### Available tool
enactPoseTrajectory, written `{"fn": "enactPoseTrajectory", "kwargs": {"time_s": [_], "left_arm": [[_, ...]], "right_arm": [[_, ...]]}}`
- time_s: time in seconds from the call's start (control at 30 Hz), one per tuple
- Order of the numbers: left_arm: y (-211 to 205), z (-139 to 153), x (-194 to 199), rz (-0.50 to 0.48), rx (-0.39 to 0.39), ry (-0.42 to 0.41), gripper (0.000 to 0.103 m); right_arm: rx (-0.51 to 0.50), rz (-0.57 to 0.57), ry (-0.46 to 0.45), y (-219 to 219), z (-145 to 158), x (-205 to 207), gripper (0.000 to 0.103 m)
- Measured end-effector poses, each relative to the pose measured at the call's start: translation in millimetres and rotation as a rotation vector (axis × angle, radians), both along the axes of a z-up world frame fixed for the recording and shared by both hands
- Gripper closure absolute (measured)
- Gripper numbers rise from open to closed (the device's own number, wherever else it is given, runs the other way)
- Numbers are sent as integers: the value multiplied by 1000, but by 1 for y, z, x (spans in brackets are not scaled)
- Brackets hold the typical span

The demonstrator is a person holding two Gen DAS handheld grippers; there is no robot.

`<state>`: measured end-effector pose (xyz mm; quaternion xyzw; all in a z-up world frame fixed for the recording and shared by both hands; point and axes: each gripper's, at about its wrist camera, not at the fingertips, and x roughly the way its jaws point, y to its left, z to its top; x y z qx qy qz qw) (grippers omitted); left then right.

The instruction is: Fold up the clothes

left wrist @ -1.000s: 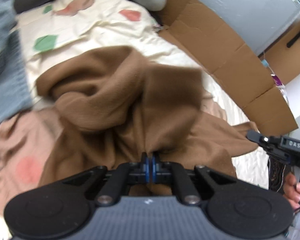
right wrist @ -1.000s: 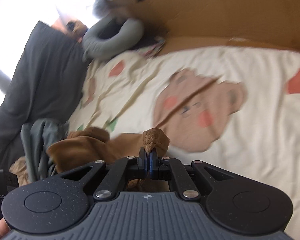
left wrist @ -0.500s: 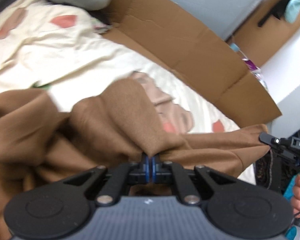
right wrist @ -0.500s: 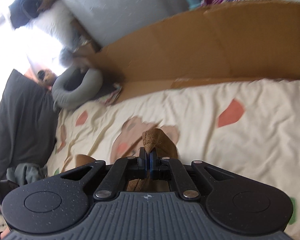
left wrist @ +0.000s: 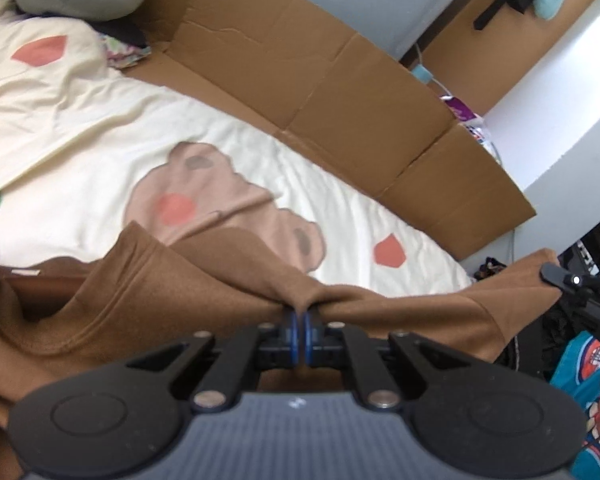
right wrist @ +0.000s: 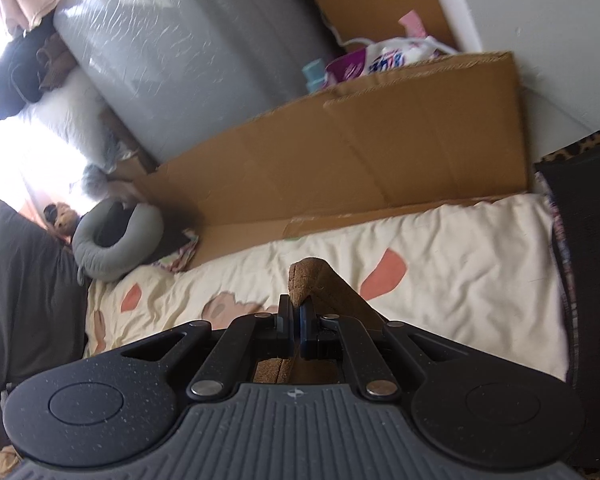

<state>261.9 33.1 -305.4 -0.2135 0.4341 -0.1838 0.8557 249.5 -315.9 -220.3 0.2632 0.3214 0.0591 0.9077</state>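
A brown fleece garment (left wrist: 148, 300) is stretched over the cream bear-print bedcover (left wrist: 260, 168). My left gripper (left wrist: 299, 312) is shut on a pinched fold of its edge, and the cloth runs taut to the right toward my right gripper (left wrist: 556, 274), seen at the frame's right edge with a hand below it. In the right wrist view my right gripper (right wrist: 296, 308) is shut on a corner of the brown garment (right wrist: 312, 276), which sticks up past the pads, lifted above the bedcover (right wrist: 460, 280).
A flattened cardboard sheet (left wrist: 340, 92) lines the far side of the bed against a grey wall. A grey neck pillow (right wrist: 112, 240) and a dark blanket (right wrist: 20, 288) lie at the head end. Bags and boxes (right wrist: 380, 56) stand behind the cardboard.
Both grippers have carried the garment sideways along the bed and pulled it out from a bunched heap into a stretched span. The right one rose; the grey clothes have left the views.
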Motion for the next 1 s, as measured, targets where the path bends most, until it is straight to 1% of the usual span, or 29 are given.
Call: {"fn": "enactPoseTrajectory", "kwargs": {"time_s": [0.13,0.23,0.37,0.4,0.5,0.57,0.6,0.63,0.67,0.7,0.77,0.87,0.93,1.0], "left_arm": [[-18,5,-2,-56,-20,-10,100],[-31,3,-4,-103,-29,5,99],[-42,-5,-10,-150,-19,46,97],[-43,-6,-12,-157,-14,53,93],[-32,3,-17,-121,48,25,81],[-23,10,-21,-89,98,-2,66],[-16,15,-22,-74,127,-17,63],[-9,19,-24,-59,157,-33,58],[-2,24,-25,-44,186,-48,55],[5,28,-27,-30,216,-63,49],[19,35,-27,3,274,-76,45],[43,40,-24,58,348,-70,41],[59,42,-22,87,362,-53,38],[71,44,-20,95,384,-44,38]], "right_arm": [[-15,-44,-25,-13,13,-11,102],[-30,-79,-28,-23,18,-24,102],[-71,-116,9,-33,13,-45,102],[-73,-124,33,-36,7,-51,102],[-68,-150,109,-45,-11,-69,102],[-56,-167,153,-52,-22,-80,102],[-58,-171,167,-53,-26,-85,102],[-61,-173,178,-55,-29,-89,102],[-62,-176,187,-56,-32,-94,102],[-62,-179,195,-58,-34,-97,102],[-64,-183,211,-60,-38,-102,102],[-72,-186,231,-60,-42,-106,102],[-79,-188,243,-61,-44,-107,102],[-88,-188,250,-60,-44,-108,102]]}}
